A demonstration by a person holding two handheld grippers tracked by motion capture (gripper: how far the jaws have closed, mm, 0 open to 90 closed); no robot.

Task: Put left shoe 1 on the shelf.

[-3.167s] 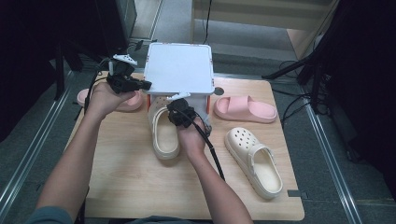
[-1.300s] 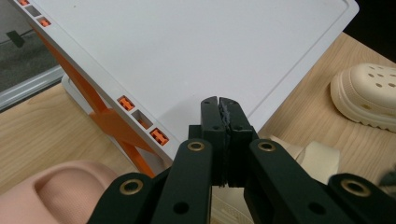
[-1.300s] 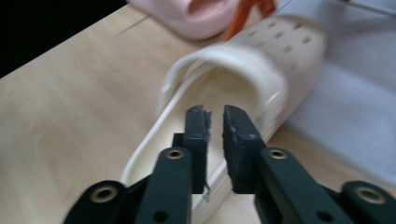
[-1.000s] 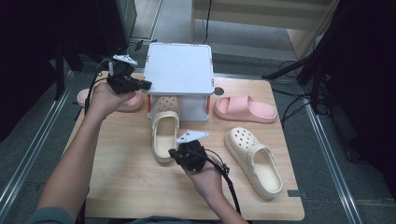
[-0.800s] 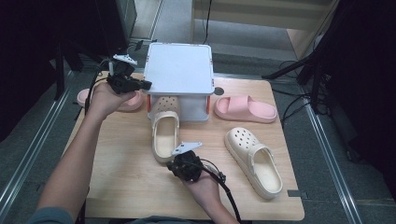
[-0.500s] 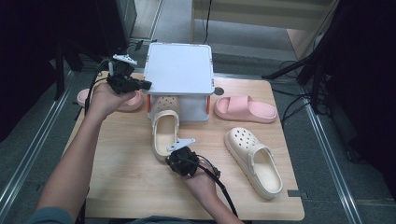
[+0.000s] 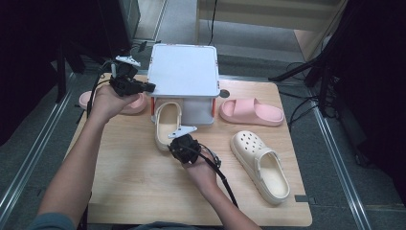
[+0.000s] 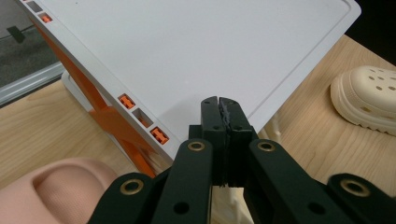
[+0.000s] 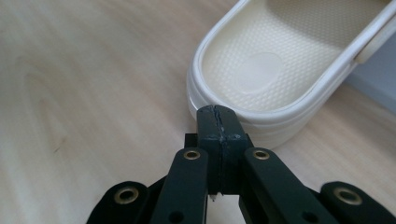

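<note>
At the heel of the cream clog [image 7: 166,125], whose toe sits under the white shelf [image 7: 183,70], I have my right gripper [image 9: 218,122] with its jaws pressed together, empty, tips just beside the heel rim. My left gripper [image 8: 219,108], also clamped shut on nothing, hovers at the shelf's left edge above a pink slide [image 7: 128,104]. Another cream clog [image 7: 261,164] and pink slide [image 7: 251,110] lie to the right on the wooden table [image 7: 134,182].

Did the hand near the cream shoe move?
Yes. The right gripper slid back from the white stand toward the person, stopping at the cream clog's heel.
</note>
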